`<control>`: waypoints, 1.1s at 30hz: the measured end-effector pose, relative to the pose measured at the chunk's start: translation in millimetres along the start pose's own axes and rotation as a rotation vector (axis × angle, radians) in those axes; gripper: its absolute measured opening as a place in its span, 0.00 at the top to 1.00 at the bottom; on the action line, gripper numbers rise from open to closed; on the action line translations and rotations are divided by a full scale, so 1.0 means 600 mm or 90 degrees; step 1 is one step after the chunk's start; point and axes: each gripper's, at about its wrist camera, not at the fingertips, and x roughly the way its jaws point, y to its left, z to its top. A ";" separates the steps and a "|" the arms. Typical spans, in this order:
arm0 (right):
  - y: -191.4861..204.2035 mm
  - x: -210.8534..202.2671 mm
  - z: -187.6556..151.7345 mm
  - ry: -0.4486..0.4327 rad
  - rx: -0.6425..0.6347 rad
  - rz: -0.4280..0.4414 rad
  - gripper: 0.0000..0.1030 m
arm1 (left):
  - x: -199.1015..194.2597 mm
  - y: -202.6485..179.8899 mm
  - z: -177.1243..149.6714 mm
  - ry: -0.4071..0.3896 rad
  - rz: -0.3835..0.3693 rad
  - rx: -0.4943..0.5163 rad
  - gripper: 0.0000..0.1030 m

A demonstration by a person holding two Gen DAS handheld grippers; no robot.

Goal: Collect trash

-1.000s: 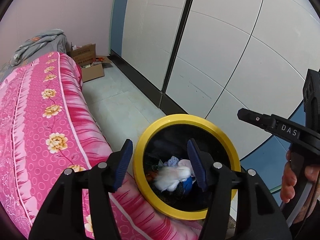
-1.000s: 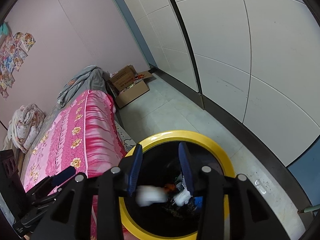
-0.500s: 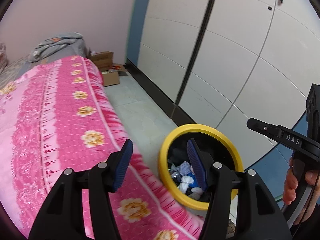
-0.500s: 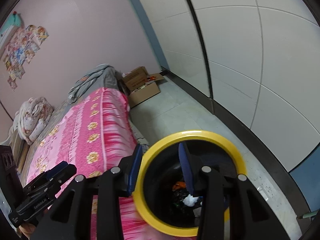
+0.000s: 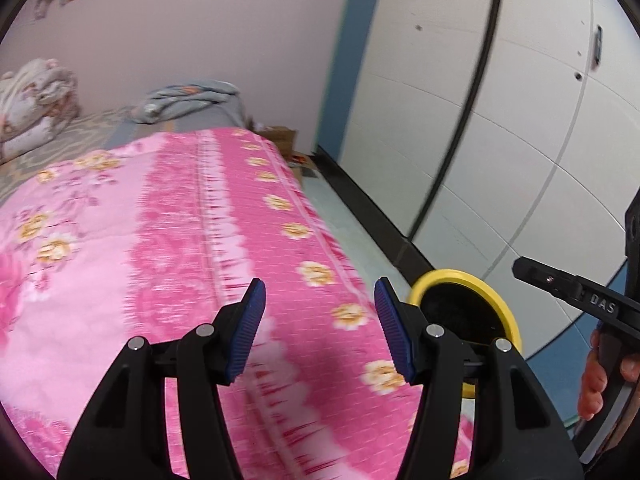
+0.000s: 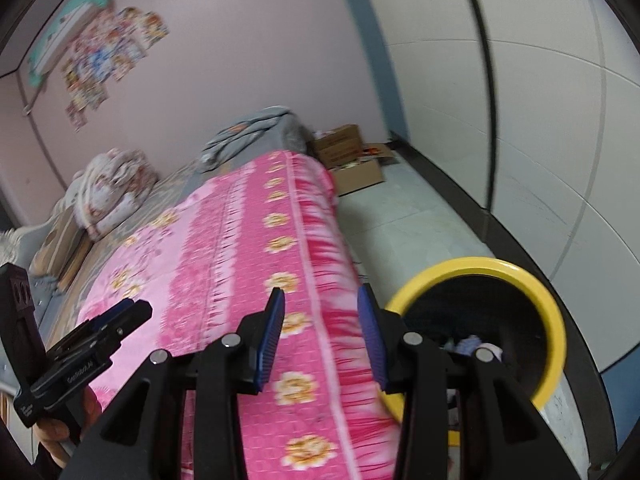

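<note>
Right wrist view shows the right gripper [image 6: 320, 334] spread wide and empty, like the left gripper [image 5: 316, 330], over the pink bedspread [image 6: 224, 264], while the yellow-rimmed bin [image 6: 554, 316] just right of it already holds trash, and none shows farther off.

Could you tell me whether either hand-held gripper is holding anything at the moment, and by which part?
Nothing is held: the left hand-held gripper and right hand-held gripper are both open, with only the pink bedspread behind them.
</note>
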 end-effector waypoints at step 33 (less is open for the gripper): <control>0.279 -0.004 -0.121 -0.047 -0.152 0.011 0.08 | -0.267 0.235 -0.126 -0.172 0.154 -0.108 0.08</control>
